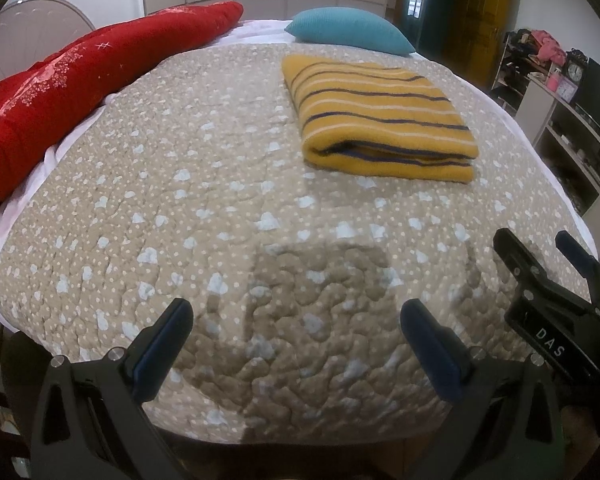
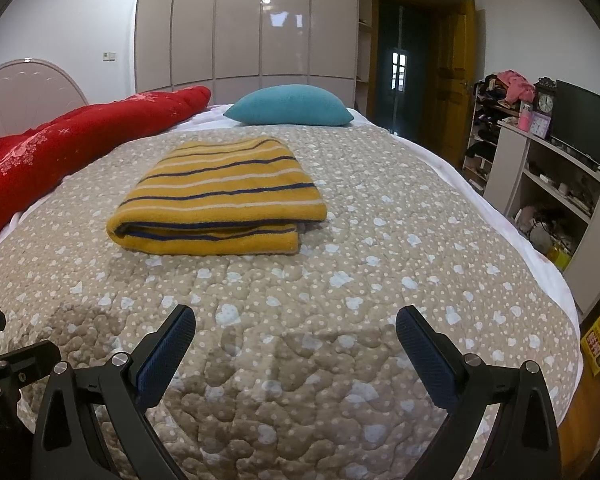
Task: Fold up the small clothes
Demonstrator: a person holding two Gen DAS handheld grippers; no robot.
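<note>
A yellow striped cloth (image 1: 384,120) is lying folded into a flat rectangle on the beige dotted quilt (image 1: 204,208) that is covering the bed. Its rounded fold is facing the cameras, and dark blue and pale stripes are running across its top. Behind the cloth, at the far edge of the quilt, a teal pillow (image 1: 350,34) is resting on a white sheet (image 1: 256,32), apart from the cloth. To the left of the cloth, well apart from it, a red blanket (image 1: 72,92) is stretching along the side of the bed.

The left gripper (image 1: 296,320) is hovering over the near part of the quilt, well in front of the cloth, with its jaws standing wide apart and nothing between them. The right gripper (image 2: 296,324) is hovering in the same way in front of the cloth, jaws spread wide and holding nothing; in the left wrist view it is showing at the right edge (image 1: 540,244), near the quilt's border.

To the right of the cloth, beyond the bed, a white shelf unit (image 2: 548,184) is standing with a clock (image 2: 545,102) on top.
</note>
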